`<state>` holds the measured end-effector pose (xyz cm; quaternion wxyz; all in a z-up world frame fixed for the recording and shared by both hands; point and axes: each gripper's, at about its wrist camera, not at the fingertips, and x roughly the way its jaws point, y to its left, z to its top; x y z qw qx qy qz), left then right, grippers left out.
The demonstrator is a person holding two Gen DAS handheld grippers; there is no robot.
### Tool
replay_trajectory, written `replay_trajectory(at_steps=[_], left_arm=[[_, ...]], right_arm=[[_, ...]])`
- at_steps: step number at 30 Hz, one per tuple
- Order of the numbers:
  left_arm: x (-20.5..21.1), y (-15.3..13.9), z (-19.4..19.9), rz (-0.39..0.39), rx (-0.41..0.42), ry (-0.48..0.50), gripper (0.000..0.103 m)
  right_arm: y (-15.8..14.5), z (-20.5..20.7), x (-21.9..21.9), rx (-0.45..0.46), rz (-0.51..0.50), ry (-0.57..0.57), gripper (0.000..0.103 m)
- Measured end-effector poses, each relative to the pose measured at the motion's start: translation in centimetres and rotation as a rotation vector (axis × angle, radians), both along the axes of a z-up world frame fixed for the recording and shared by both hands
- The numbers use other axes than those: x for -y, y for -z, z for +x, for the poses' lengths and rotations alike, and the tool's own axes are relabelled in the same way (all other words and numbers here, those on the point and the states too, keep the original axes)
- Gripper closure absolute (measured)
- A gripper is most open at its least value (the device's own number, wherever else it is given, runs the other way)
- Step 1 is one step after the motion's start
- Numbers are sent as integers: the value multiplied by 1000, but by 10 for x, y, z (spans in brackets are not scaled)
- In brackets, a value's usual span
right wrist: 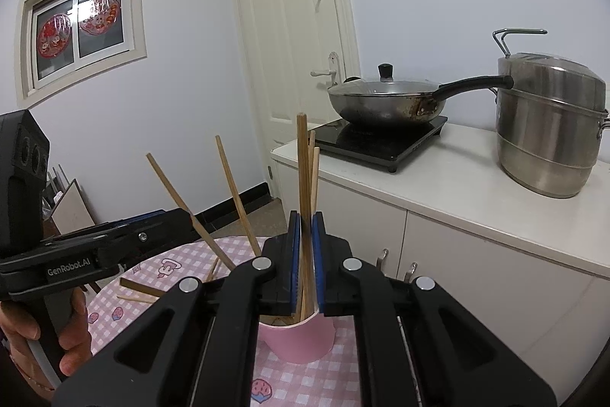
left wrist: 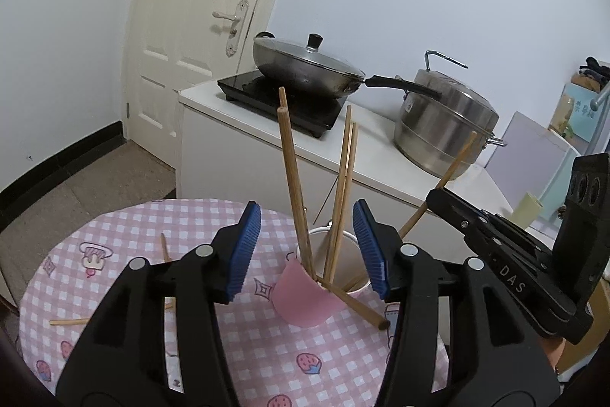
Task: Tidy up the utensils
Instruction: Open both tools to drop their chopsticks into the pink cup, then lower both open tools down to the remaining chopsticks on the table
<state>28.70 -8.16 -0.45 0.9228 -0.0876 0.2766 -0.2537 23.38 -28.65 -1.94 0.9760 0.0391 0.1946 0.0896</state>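
A pink cup (left wrist: 301,300) stands on the round table's pink checked cloth (left wrist: 244,349) with several wooden chopsticks (left wrist: 293,178) upright in it. One chopstick (left wrist: 358,308) slants out over the rim toward me. My left gripper (left wrist: 309,250) is open, its blue pads (left wrist: 246,250) standing apart on either side of the standing sticks without touching them. My right gripper (right wrist: 305,254) is shut on a chopstick (right wrist: 302,170) above the cup (right wrist: 301,342); in the left wrist view this gripper (left wrist: 432,201) reaches in from the right and its stick (left wrist: 453,166) leans outward. Loose chopsticks (left wrist: 70,322) lie on the cloth.
Behind the table a white counter (left wrist: 381,174) carries a black hob (left wrist: 282,102), a lidded wok (left wrist: 305,67) with a long handle, and a steel steamer pot (left wrist: 446,132). A door (left wrist: 190,44) is on the left. A hand (right wrist: 72,338) holds the left gripper (right wrist: 183,220).
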Motion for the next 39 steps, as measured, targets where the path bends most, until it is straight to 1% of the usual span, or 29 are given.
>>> replay_trajectory(at_steps=[2, 3, 4, 13, 20, 24, 28, 30, 35, 39], left_arm=[[-3, -3, -7, 8, 11, -4, 52], [-3, -5, -10, 15, 17, -8, 52], [-5, -7, -14, 22, 29, -14, 51], [-25, -22, -49, 33, 78, -37, 47], [-48, -17, -74, 62, 77, -73, 45], [-66, -4, -83, 84, 51, -110, 44], [-84, 18, -85, 89, -5, -138, 44], [-90, 32, -81, 107, -40, -154, 44], [-104, 65, -71, 111, -138, -167, 44], [-108, 83, -66, 120, -182, -172, 44]], right_arm=[[-2, -4, -1, 6, 0, -2, 91], [-4, -7, -2, 12, 0, -1, 86], [-5, -10, -3, 15, 0, -2, 84], [-13, -39, -14, 48, -7, -25, 79], [0, -55, -29, 24, -10, -65, 78], [12, -59, -42, -4, -16, -92, 78], [27, -61, -56, -38, -17, -119, 78], [35, -59, -63, -61, -14, -136, 78], [62, -56, -86, -125, -27, -183, 78], [82, -48, -107, -176, -56, -220, 78]])
